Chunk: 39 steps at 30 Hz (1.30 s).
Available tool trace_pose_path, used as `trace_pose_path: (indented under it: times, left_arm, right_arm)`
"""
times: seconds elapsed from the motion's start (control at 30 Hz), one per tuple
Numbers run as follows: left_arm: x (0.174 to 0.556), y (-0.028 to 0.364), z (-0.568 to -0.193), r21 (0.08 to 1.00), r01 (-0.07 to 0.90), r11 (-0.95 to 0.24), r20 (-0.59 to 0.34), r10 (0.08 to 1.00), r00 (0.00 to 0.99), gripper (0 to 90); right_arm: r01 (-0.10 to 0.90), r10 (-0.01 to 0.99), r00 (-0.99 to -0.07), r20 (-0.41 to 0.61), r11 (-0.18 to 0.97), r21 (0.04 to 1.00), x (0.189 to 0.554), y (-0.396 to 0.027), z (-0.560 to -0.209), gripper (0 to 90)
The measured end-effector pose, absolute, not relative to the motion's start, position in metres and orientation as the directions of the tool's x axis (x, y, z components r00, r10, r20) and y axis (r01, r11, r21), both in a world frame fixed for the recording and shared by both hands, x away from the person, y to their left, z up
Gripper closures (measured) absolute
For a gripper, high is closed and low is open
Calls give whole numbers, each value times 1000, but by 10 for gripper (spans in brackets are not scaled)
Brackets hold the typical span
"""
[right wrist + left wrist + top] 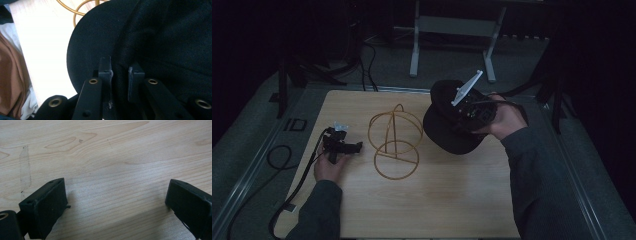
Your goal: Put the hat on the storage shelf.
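Observation:
A black cap (446, 134) hangs tilted above the right part of the wooden table (437, 200), brim toward the table. My right gripper (465, 114) is shut on it; in the right gripper view the jaws (120, 72) pinch the cap's fabric (160, 37) where brim meets crown. A gold wire stand (394, 142), made of hoops on a round base, stands just left of the cap; a piece of it (80, 10) shows beyond the brim. My left gripper (343, 145) rests low at the table's left, open, with bare wood (112, 165) between its wide-apart jaws (115, 195).
A black cable (287, 165) trails from the left gripper off the table's left edge. Behind the table stands a white frame on legs (452, 30). Brown and white cloth (10, 75) lies at the left in the right gripper view.

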<state>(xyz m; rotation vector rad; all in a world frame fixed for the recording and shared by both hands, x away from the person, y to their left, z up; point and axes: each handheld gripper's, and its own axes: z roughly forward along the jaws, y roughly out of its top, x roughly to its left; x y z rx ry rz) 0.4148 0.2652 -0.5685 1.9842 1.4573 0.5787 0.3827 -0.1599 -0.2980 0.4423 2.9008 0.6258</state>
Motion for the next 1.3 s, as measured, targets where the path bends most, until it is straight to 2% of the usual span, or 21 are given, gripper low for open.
trace_pose_path:
  times: [1.3]
  left_arm:
    - [415, 265, -568, 690, 691, -215, -5, 953, 302, 33]
  right_arm:
    - [127, 194, -975, -110, 889, 439, 368, -127, -265, 775]
